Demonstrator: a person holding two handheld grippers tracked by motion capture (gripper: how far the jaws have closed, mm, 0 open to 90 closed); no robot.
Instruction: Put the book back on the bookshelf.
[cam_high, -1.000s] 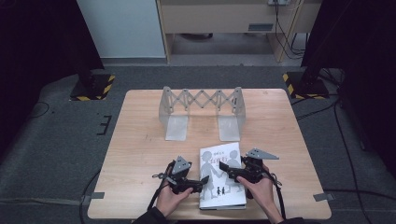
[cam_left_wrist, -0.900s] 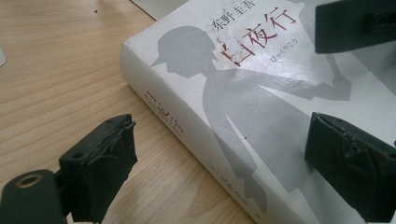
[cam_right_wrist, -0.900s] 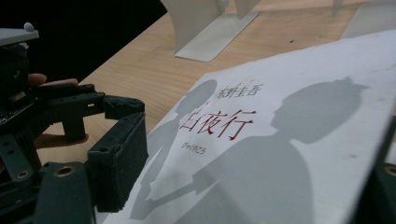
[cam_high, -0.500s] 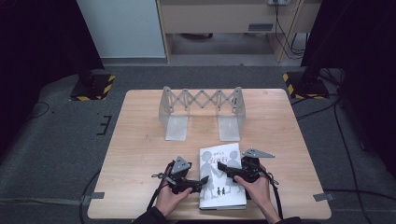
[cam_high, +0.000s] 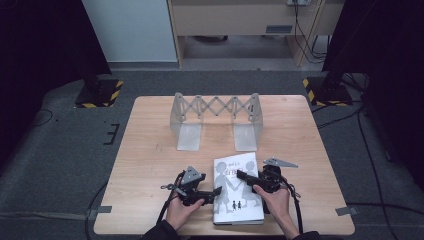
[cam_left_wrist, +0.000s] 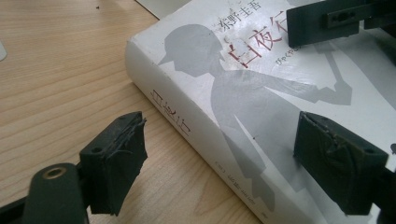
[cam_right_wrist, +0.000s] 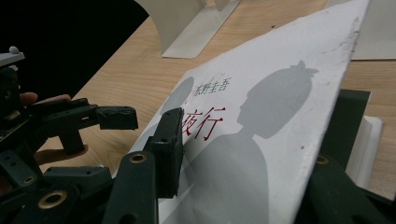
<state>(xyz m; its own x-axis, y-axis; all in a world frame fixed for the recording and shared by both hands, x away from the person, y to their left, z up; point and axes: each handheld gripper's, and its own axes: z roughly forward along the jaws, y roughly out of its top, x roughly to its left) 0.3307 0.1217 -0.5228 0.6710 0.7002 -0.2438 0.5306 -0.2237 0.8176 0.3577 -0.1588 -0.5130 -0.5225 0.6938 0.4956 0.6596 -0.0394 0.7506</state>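
Lying near the front edge: white book (cam_high: 238, 192), flat on the tabletop (cam_high: 150, 150), between the two hands.
Cover: grey silhouettes of two figures, red characters near the top.
Left gripper (cam_high: 207, 194): at the book's left side; in the left gripper view one finger (cam_left_wrist: 114, 158) hangs over bare wood off the spine, the other (cam_left_wrist: 338, 161) over the cover; fingers have just been closing, the spine edge between them, released, not pressing.
Right gripper (cam_high: 246, 176): at the book's right side; in the right gripper view the front cover (cam_right_wrist: 261, 140) is lifted off the page block, one finger (cam_right_wrist: 168, 149) against its printed face, the other beneath; fingers have just been closing, clenched on the cover.
Farther back: folding metal rack (cam_high: 216, 120), standing mid-tabletop, well apart from the book.
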